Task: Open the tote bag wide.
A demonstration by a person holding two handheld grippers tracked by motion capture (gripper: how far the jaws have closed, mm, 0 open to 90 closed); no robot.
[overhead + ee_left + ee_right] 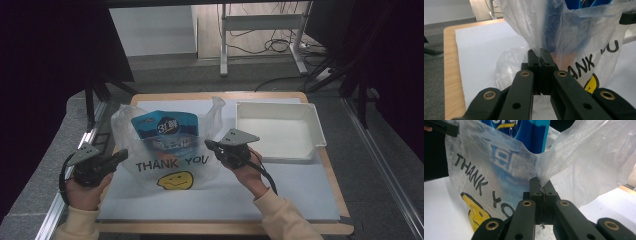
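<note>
Between the left gripper [121,156] and right gripper [210,145] the upright plastic bag [170,165] with its blue pouch [165,131] blocks all direct passage. Just beyond the right gripper's outer side stands the white tray [315,125], walled. Bare white mat [210,202] lies open behind both grippers, toward the person.

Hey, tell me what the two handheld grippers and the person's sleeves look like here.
Both the left gripper and the right gripper are black, each topped by a grey three-cornered plate and trailing a black cable. Up close, their jaws are flat black linkage bars joined by brass-coloured rivets. The person wears cream-coloured long sleeves.
</note>
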